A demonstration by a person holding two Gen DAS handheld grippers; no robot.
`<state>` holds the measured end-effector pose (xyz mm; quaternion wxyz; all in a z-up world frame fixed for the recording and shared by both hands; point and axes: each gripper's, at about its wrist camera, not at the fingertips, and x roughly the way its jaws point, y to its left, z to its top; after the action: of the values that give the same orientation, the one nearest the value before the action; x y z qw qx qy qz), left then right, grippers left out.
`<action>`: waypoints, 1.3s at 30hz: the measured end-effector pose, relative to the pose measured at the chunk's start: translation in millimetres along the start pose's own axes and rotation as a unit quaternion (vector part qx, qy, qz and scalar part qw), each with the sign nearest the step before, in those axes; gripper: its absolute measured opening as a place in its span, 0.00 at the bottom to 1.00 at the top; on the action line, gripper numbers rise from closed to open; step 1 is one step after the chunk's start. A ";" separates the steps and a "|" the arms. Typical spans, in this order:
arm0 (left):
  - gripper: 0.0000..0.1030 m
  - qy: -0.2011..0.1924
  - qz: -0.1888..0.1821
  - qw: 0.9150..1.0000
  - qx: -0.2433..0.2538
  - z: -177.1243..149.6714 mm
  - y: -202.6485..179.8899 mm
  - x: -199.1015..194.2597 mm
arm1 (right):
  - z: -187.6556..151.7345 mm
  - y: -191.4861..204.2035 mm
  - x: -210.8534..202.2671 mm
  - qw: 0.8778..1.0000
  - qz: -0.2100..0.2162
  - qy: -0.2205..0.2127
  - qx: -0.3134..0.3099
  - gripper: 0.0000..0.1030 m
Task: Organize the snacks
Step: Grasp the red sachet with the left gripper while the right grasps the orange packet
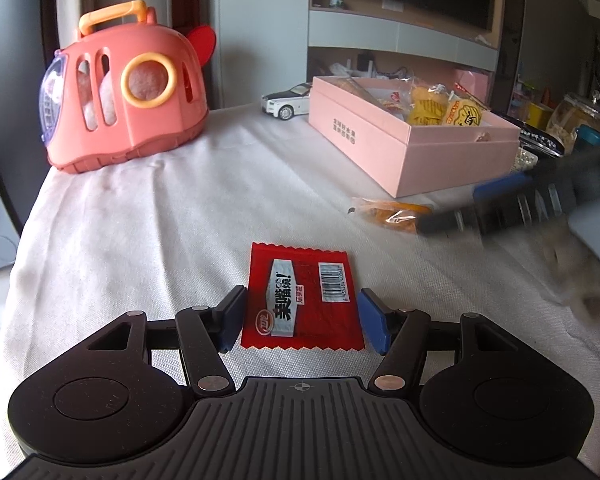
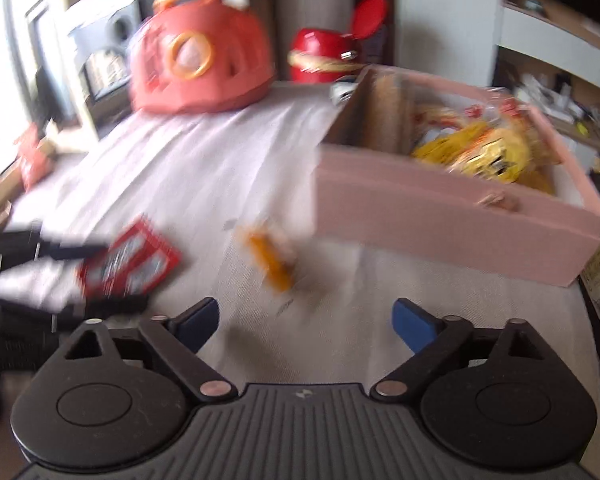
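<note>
Left gripper (image 1: 302,318) low over the white cloth (image 1: 160,216), jaws apart. Red packet (image 1: 300,298) lies flat on the cloth between the blue pads (image 1: 374,322); left pad sits right at the packet's edge, right pad at its corner. Cannot tell whether either pad actually touches. Packet's print and barcode are legible, and its near edge is in view just clear of the gripper body.

Right gripper (image 2: 304,322) jaws wide apart, nothing between them, only bare cloth below. The right wrist view is heavily motion-blurred. Just beyond its fingers lies the orange snack (image 2: 270,262), smeared into a streak there; wrapper details unreadable. In the left wrist view the same snack (image 1: 388,214) is sharper: a clear wrapper with orange contents, lying on the cloth near the front of the pink box (image 1: 452,160). Its right end is covered by the right gripper's blurred fingers, which enter from the right edge. A hand (image 1: 580,280) behind them is a blur, cut off by the frame.

Pink box is open, with yellow packets (image 1: 444,110) inside; how many cannot be told. Its far wall is partly hidden by them.

Farther back: pink carrier (image 1: 124,92) at the cloth's far left, something pale inside, indistinct. Toy car (image 1: 286,102) behind the box, its rear hidden by the box corner. Red pot (image 2: 328,56) shows only in the right wrist view, blurred.
</note>
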<state>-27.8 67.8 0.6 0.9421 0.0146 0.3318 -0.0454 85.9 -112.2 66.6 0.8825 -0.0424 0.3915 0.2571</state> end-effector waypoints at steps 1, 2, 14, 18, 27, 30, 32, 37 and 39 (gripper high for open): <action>0.64 -0.001 0.000 1.000 0.000 -0.5 -0.1 -0.1 | 5.2 -4.4 -0.4 1.000 0.001 -0.011 0.018 0.89; 0.64 -0.001 0.000 1.000 0.000 -0.7 0.1 -0.2 | 10.4 -7.4 0.9 0.999 0.001 -0.019 0.036 0.86; 0.64 -0.002 0.001 1.000 0.001 -1.7 -0.8 -0.5 | 2.5 19.0 3.8 0.998 0.059 0.008 0.020 0.62; 0.64 -0.002 0.001 1.000 0.001 -1.8 -0.9 -0.5 | 13.8 23.0 4.0 0.998 0.050 -0.002 0.026 0.62; 0.64 -0.002 0.002 1.000 0.002 -1.5 -0.9 -0.3 | 4.6 45.4 31.2 0.999 0.009 0.001 -0.039 0.69; 0.64 -0.003 0.002 1.000 0.003 -1.7 -1.0 -0.7 | -5.2 46.5 23.9 0.998 -0.002 -0.009 -0.055 0.75; 0.64 -0.003 0.001 1.000 0.002 -1.7 -0.3 -0.9 | -9.1 45.9 19.3 0.997 -0.020 -0.017 -0.071 0.78; 0.64 -0.003 0.000 1.000 0.001 -2.3 -0.3 -1.3 | 0.0 32.9 13.8 0.998 -0.016 -0.032 -0.052 0.75; 0.64 -0.004 -0.001 1.000 0.000 -2.3 0.1 -1.3 | 8.1 23.1 15.1 0.999 0.014 -0.027 -0.017 0.61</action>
<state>-30.2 68.1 -0.4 0.9434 0.0136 0.3282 -0.0465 88.5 -83.6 64.4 0.8881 -0.0451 0.3637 0.2774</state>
